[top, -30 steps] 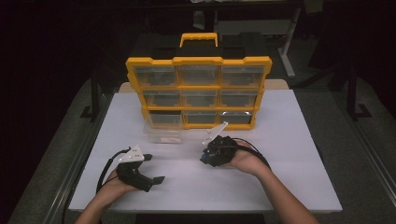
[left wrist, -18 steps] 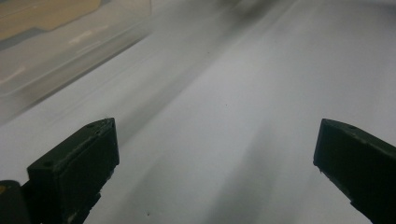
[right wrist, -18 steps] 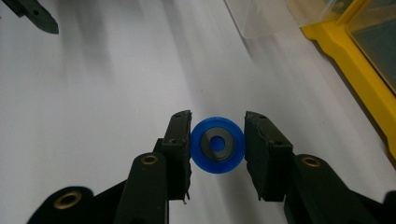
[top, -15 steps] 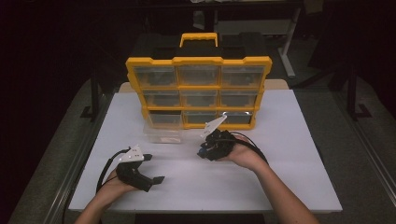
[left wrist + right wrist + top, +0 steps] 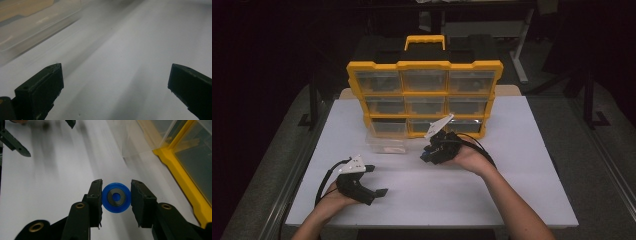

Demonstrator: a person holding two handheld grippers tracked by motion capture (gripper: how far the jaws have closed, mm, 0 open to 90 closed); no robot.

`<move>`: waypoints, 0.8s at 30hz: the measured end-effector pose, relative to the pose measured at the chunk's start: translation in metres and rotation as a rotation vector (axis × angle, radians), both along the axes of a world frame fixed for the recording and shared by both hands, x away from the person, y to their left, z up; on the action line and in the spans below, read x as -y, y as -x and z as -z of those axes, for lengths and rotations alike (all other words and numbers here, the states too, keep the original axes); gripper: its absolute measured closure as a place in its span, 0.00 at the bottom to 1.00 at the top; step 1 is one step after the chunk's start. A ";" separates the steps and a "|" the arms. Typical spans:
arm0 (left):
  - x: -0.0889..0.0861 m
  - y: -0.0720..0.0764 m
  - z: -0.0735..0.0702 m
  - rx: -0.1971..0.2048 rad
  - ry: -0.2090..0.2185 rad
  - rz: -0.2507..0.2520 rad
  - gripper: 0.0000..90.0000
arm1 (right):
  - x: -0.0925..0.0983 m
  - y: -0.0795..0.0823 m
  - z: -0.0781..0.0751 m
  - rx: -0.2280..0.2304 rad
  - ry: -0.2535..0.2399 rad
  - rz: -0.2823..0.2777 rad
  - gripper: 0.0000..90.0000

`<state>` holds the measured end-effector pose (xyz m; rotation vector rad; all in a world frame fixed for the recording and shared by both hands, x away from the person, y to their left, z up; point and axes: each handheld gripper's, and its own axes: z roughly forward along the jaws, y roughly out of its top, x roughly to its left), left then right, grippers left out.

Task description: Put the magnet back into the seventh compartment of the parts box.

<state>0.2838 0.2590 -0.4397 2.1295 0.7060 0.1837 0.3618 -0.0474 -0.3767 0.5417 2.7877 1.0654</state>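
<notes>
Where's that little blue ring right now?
The blue ring sits pinched between the jaws of the right claw, held above the white table just in front of the yellow drawer organizer.

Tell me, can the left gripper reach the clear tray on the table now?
Probably yes: the left gripper is open, and bare table lies between it and the clear tray.

No lettering, label, brand mark or number can be read anywhere — not on the yellow organiser case, its clear drawer fronts, the blue disc or the white table — the surfaces are plain or too blurred.
</notes>
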 end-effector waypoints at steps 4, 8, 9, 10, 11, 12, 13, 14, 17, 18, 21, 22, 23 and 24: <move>0.000 0.000 0.000 0.001 -0.004 0.003 0.00 | -0.003 -0.003 -0.006 -0.008 -0.013 0.013 0.68; 0.000 0.000 0.000 0.002 -0.005 0.004 0.00 | -0.005 -0.005 -0.009 -0.015 -0.021 0.016 0.68; 0.000 0.000 0.000 0.002 -0.003 0.003 0.00 | -0.006 -0.007 -0.011 0.003 -0.017 0.010 0.68; 0.000 0.001 0.000 -0.001 -0.005 0.003 0.00 | -0.007 -0.008 -0.013 0.005 -0.014 0.011 0.68; 0.000 0.001 0.000 -0.001 -0.005 0.003 0.00 | -0.007 -0.008 -0.013 0.005 -0.014 0.011 0.68; 0.000 0.001 0.000 0.001 -0.003 0.004 0.00 | -0.007 -0.009 -0.014 0.006 -0.019 0.011 0.68; 0.000 0.001 0.000 0.001 -0.003 0.004 0.00 | -0.007 -0.009 -0.014 0.006 -0.019 0.011 0.68; 0.000 0.001 0.000 0.001 -0.002 0.005 0.00 | -0.008 -0.009 -0.016 0.004 -0.017 0.012 0.68; 0.000 0.000 0.000 0.001 -0.003 0.006 0.00 | -0.010 -0.012 -0.022 -0.005 -0.021 0.026 0.68; 0.000 0.001 0.000 0.000 -0.002 0.006 0.00 | -0.011 -0.013 -0.023 0.007 -0.024 0.019 0.68; 0.000 0.001 0.000 0.000 -0.003 0.005 0.00 | -0.014 -0.015 -0.028 0.009 -0.024 0.020 0.68; 0.000 0.001 0.000 0.000 -0.003 0.005 0.00 | -0.016 -0.015 -0.029 0.003 -0.028 0.027 0.68; 0.000 0.001 0.000 0.001 -0.003 0.005 0.00 | -0.017 -0.016 -0.030 0.011 -0.034 0.023 0.68; 0.000 0.001 0.000 -0.001 0.000 0.004 0.00 | -0.018 -0.016 -0.032 -0.001 -0.036 0.028 0.68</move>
